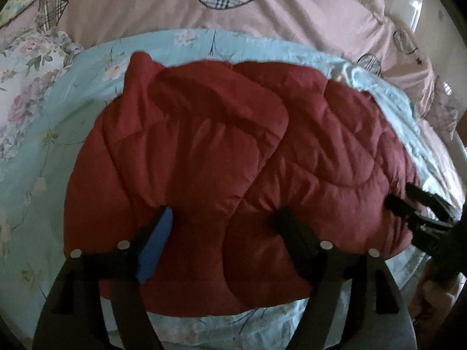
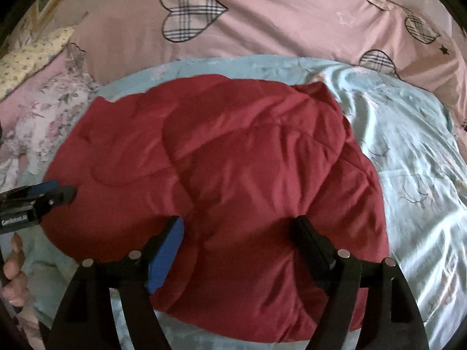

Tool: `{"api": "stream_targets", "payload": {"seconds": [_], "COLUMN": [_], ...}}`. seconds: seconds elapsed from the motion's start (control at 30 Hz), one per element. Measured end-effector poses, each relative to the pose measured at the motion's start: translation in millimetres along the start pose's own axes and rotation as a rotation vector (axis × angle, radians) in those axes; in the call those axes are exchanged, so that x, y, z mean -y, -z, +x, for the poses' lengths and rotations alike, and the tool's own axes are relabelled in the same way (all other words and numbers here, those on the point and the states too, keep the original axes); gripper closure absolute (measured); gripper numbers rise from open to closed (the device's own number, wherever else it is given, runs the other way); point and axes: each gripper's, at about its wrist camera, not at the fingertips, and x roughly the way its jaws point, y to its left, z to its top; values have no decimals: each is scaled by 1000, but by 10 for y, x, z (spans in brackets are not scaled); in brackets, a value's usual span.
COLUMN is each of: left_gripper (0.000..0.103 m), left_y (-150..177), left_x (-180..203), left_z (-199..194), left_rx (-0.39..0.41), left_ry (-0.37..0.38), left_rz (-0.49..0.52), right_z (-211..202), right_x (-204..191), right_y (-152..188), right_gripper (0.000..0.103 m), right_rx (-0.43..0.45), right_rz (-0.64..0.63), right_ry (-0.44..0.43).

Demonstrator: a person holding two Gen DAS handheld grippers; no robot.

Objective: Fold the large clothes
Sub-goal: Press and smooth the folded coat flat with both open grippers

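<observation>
A dark red quilted puffer jacket (image 1: 233, 145) lies folded into a thick bundle on a light blue floral sheet (image 1: 73, 116). My left gripper (image 1: 221, 221) hangs over the bundle's near edge. Its jaws stand wide apart, with only the padded surface under them and nothing pinched. In the right wrist view the jacket (image 2: 233, 160) fills the middle. My right gripper (image 2: 238, 227) is open over its near right part, also gripping nothing. The right gripper (image 1: 402, 195) shows at the jacket's right edge in the left wrist view. The left gripper (image 2: 62, 189) shows at its left edge in the right wrist view.
A pink duvet with plaid hearts (image 2: 262, 29) lies behind the blue sheet (image 2: 408, 160). Floral bedding (image 2: 52, 110) is bunched at the left. A person's hand (image 2: 14, 262) holds the left gripper's handle. The sheet is wrinkled to the jacket's right.
</observation>
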Motion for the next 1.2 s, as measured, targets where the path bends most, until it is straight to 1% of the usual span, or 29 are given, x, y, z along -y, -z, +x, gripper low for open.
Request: {"api": "stream_targets", "payload": {"seconds": [0.13, 0.2, 0.4, 0.47, 0.6, 0.7, 0.8, 0.87, 1.0, 1.2], "left_gripper": [17, 12, 3, 2, 2, 2, 2, 2, 2, 1], "left_y": [-6, -27, -75, -77, -77, -77, -75, -71, -73, -79], "left_x": [1, 12, 62, 82, 90, 94, 99, 105, 110, 133], "left_z": [146, 219, 336, 351, 356, 352, 351, 351, 349, 352], "left_rx": [-13, -18, -31, -35, -39, -38, -36, -36, -38, -38], "left_ry": [-16, -19, -48, -59, -68, -69, -72, -76, -79, -95], "left_rz": [4, 3, 5, 6, 4, 3, 2, 4, 6, 6], "right_z": [88, 138, 186, 182, 46, -92, -152, -102, 147, 368], "right_x": [128, 188, 210, 217, 176, 107, -22, -80, -88, 29], "right_y": [1, 6, 25, 19, -11, -35, -96, -140, -188, -264], "right_gripper": [20, 16, 15, 15, 15, 16, 15, 14, 13, 7], "right_rx": [-6, -8, -5, -9, -8, 19, 36, 28, -19, -17], "right_rz": [34, 49, 60, 65, 72, 69, 35, 19, 10, 24], "right_ry": [3, -4, 7, 6, 4, -34, -48, -55, -22, 14]}}
